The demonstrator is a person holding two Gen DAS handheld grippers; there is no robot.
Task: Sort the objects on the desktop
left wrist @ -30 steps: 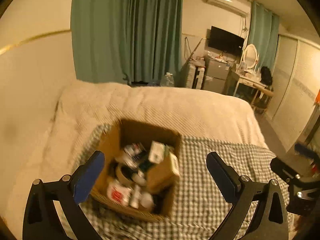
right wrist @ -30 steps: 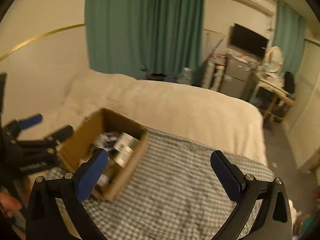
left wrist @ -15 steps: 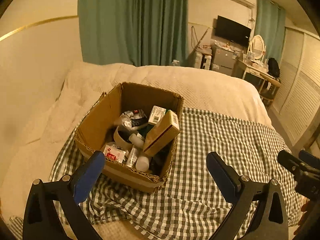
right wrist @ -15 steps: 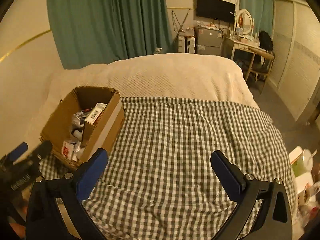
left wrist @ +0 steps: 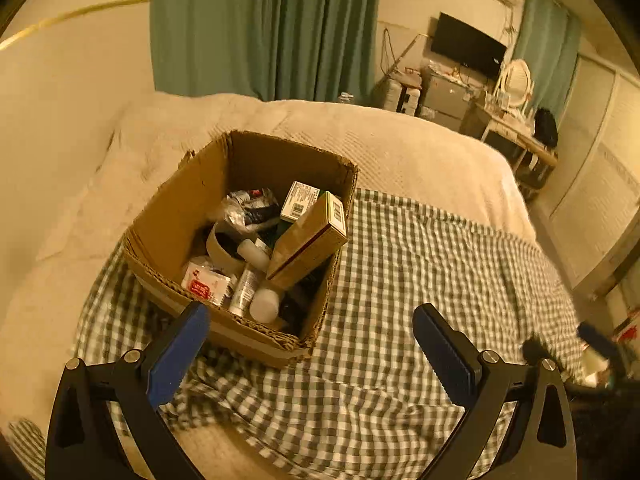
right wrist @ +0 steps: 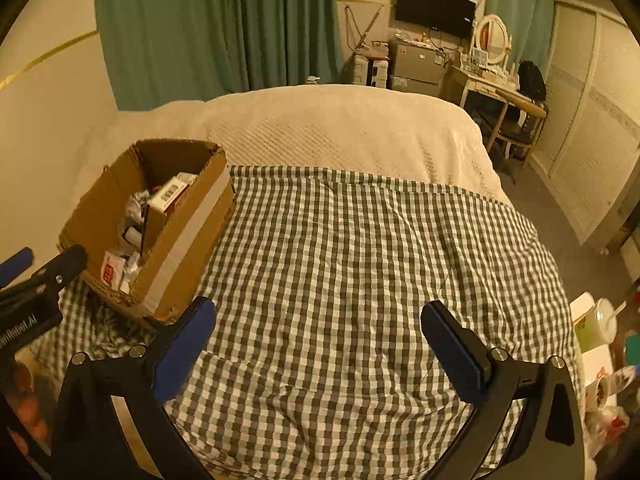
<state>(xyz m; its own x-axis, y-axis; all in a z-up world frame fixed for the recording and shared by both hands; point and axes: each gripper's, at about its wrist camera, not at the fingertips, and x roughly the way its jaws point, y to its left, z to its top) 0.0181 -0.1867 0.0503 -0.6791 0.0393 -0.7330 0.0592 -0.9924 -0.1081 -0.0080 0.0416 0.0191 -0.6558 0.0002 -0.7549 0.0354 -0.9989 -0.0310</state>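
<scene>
Left wrist view: cardboard box (left wrist: 188, 216) hides its lower clutter; left gripper (left wrist: 308, 334) and right gripper (right wrist: 318, 330) jaws both apart, empty.

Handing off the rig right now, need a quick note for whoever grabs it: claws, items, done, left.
Left claw: open, holding nothing, hovering just short of the cardboard box.
Right claw: open, holding nothing, over the bare checkered cloth.
Items: all visible ones are in the box, at the cloth's left end. The tan carton leans on the right wall, with the white bottle, tube and red-and-white packet near the front.
Done: nothing sorted out onto the cloth yet.
Left: pull items out one by one and group them on the cloth, probably the tan carton first since it sits highest.
</scene>
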